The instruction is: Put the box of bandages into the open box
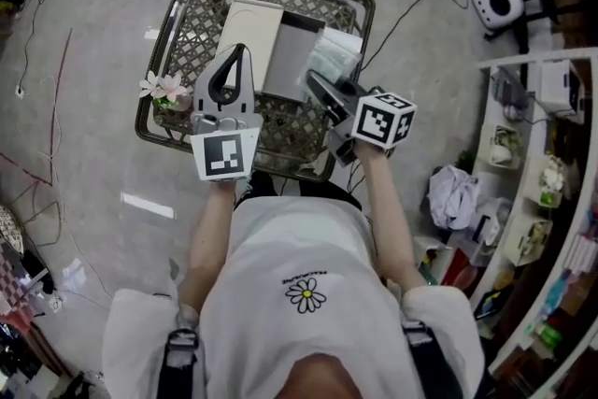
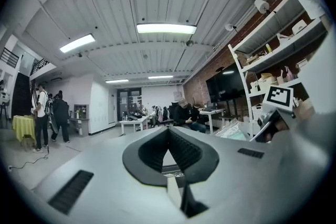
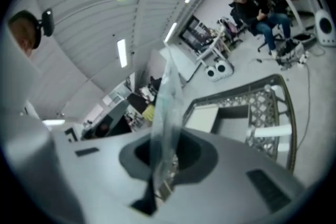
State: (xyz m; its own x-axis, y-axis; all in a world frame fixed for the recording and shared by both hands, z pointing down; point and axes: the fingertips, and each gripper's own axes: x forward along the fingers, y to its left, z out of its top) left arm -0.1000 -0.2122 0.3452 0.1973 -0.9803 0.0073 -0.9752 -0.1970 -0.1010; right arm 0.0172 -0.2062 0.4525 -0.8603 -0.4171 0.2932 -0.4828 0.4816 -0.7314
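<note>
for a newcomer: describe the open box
Find the dark wire basket on the pale floor. The open box lies in its middle. Unlike the pink flowers and clear packet nearby, it is a flat grey tray with a white lid.

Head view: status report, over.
Left hand-held gripper shut, empty. Right hand-held gripper shut on clear packet over wicker basket, beside open box. No obstruction seen.

No wording can be read; small print point(image 1: 304, 276) above the daisy point(image 1: 306, 295) on the shirt point(image 1: 271, 238), behind the left tool point(image 1: 239, 53), is illegible.
</note>
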